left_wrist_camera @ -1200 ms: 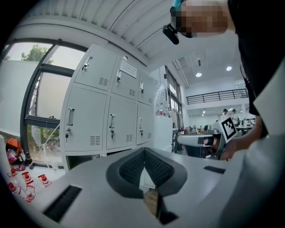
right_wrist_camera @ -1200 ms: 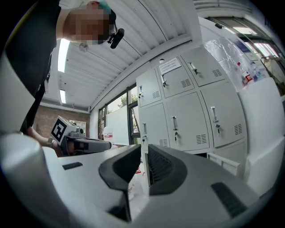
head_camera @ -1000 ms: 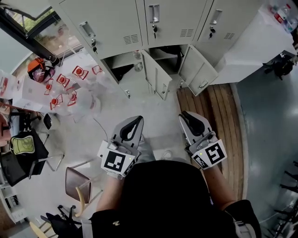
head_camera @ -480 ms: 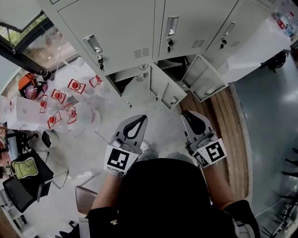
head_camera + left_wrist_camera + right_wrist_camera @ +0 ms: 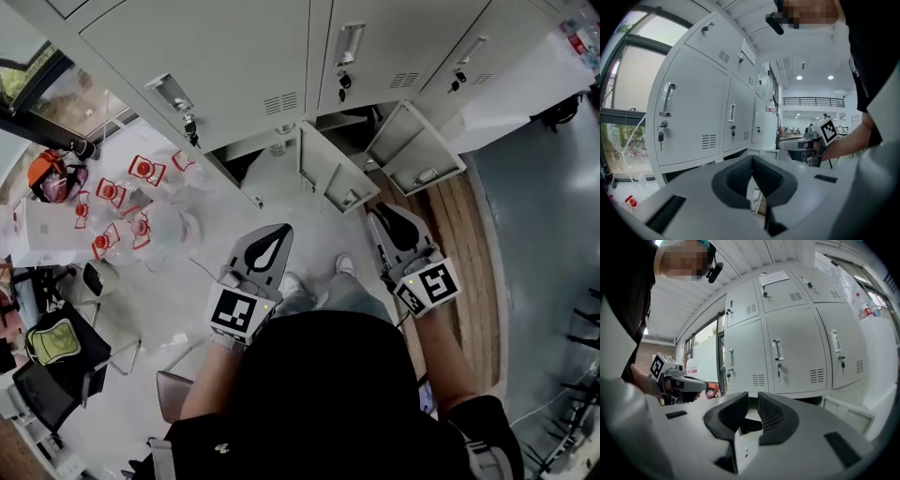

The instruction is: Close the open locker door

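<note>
In the head view, the bottom row of the grey lockers has open doors. One door (image 5: 330,173) swings out in the middle, another (image 5: 417,150) to its right, and a thin door edge (image 5: 234,180) shows to the left. My left gripper (image 5: 278,231) is shut and empty, a step short of the middle door. My right gripper (image 5: 380,212) is also empty, its jaws down to a slit, just below the right door. In the left gripper view the left gripper (image 5: 751,158) points at the lockers. In the right gripper view the right gripper (image 5: 753,395) faces them, with an open door (image 5: 843,412) at the right.
A wooden platform (image 5: 450,253) lies on the floor under the right lockers. A table (image 5: 56,220) with red-labelled bags stands at the left, with a helmet (image 5: 47,173), a backpack (image 5: 56,342) and a chair (image 5: 178,389) nearby. The person's shoes (image 5: 319,274) are between the grippers.
The person has stepped toward the lockers, so the open doors sit closer to both grippers. Both grippers stay empty and held out in front.
</note>
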Demonstrator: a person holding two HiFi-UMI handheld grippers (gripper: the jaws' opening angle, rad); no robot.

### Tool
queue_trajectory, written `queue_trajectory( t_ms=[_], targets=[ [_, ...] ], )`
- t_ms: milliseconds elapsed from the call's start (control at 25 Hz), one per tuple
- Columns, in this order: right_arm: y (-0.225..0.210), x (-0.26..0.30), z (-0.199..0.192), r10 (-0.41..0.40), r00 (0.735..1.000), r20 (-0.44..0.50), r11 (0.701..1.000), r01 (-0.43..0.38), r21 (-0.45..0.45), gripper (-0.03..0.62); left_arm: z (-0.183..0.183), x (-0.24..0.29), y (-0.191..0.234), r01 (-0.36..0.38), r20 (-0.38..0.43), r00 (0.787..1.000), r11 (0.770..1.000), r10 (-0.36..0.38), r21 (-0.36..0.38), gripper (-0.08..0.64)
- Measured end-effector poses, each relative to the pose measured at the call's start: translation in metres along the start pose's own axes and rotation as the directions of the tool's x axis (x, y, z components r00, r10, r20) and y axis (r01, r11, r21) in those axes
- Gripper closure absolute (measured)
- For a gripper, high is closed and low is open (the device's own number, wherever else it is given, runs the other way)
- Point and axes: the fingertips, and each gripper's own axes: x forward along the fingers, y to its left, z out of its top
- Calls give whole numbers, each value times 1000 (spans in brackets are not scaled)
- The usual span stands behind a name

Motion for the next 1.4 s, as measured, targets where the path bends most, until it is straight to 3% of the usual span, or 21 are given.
queue_trajectory(
  t_ms=[280, 480, 720, 1160, 1400],
  targets=[
    [-52, 11, -33, 86, 993, -80, 996, -85, 24, 528, -15, 27, -8, -82, -82, 994, 996, 78, -45, 538],
    [-82, 16, -67, 185, 973, -141, 982, -175, 75, 525, -27, 40, -17, -169, -136, 978, 984, 160, -57, 539],
    [-101, 17, -107, 305, 929, -208, 952, -292, 92, 497, -44, 50, -34, -267, -181, 951, 961, 251, -70, 538],
    [-94, 30, -168, 479, 821, -311, 875, -472, 103, 471, -70, 41, -49, -431, -251, 884, 897, 395, -104, 538],
    [-82, 37, -176, 508, 796, -328, 855, -513, 79, 476, -77, 30, -51, -472, -256, 866, 872, 430, -130, 538]
  ],
)
